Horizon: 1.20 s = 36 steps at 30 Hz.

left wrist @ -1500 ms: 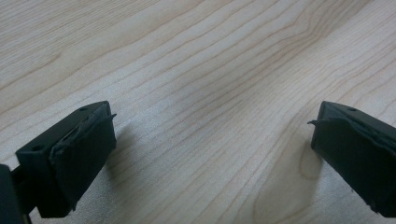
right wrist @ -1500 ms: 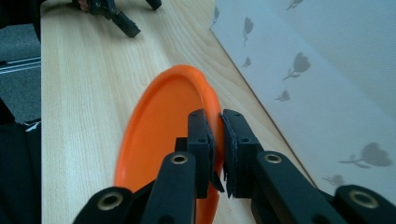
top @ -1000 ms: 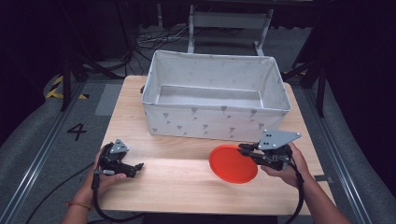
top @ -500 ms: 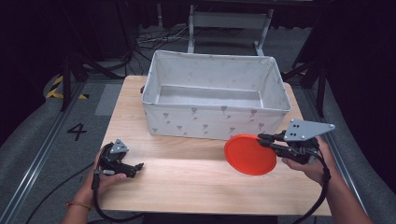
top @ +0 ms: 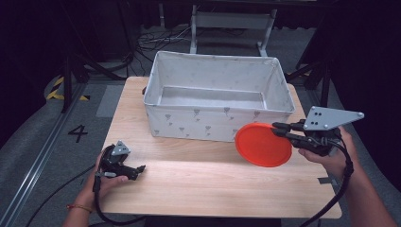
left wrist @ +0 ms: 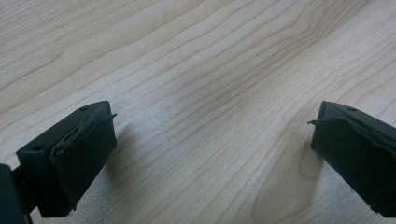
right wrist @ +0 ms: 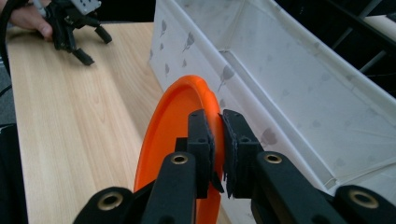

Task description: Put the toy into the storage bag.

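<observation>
- The right gripper (top: pixel 283 131) has its jaws clenched on the rim of the orange plastic plate (top: pixel 263 144), held tilted in the air just in front of the fabric bin's (top: pixel 189 120) right near wall.
- Such a thin rim pinch could let the plate swing or slip out, or catch the soft wall on the way over.
- The bin looks empty.
- The left gripper (top: pixel 135 171) rests released on the wooden table (top: pixel 198 175), near left.
</observation>
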Each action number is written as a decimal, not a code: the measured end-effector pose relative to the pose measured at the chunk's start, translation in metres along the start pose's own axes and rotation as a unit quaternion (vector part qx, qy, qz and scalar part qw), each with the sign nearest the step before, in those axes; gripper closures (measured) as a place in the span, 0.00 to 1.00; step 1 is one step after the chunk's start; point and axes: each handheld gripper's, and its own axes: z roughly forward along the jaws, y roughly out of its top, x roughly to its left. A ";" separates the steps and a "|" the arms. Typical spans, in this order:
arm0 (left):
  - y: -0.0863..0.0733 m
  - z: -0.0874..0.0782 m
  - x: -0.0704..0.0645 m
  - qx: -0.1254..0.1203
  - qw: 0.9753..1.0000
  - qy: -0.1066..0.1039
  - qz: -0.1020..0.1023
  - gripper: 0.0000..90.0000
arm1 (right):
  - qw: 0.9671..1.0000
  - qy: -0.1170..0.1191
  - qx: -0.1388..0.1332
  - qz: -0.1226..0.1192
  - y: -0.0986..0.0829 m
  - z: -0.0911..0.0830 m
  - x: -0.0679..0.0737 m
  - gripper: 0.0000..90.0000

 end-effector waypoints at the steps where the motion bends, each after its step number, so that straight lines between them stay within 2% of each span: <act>1: 0.000 0.000 0.000 -0.002 1.000 0.001 0.000 0.00 | 1.000 0.000 -0.001 0.000 0.001 0.000 -0.001 0.92; 5: 0.000 0.000 0.000 0.000 1.000 0.001 -0.001 0.00 | 1.000 -0.006 -0.001 -0.003 0.008 -0.003 -0.004 0.92; 13: 0.000 0.000 0.000 0.000 1.000 0.002 0.000 0.01 | 1.000 -0.029 -0.011 0.001 0.022 -0.015 -0.022 0.92; 19: 0.000 -0.001 0.000 0.000 1.000 0.004 0.001 0.01 | 0.999 -0.044 -0.008 0.003 0.030 -0.019 -0.033 0.92; 27: 0.000 -0.001 0.000 -0.001 1.000 0.006 0.001 0.01 | 0.998 -0.067 -0.012 0.008 0.046 -0.024 -0.057 0.92; 32: 0.000 -0.001 0.000 -0.001 1.000 0.006 0.001 0.01 | 0.996 -0.082 -0.012 0.012 0.062 -0.021 -0.078 0.92; 34: 0.000 -0.001 0.000 -0.001 1.000 0.006 0.001 0.01 | 0.996 -0.086 -0.012 0.012 0.064 -0.021 -0.081 0.92; 36: -0.001 -0.001 0.000 0.000 1.000 0.006 0.000 0.01 | 0.995 -0.093 -0.018 0.017 0.070 -0.021 -0.092 0.92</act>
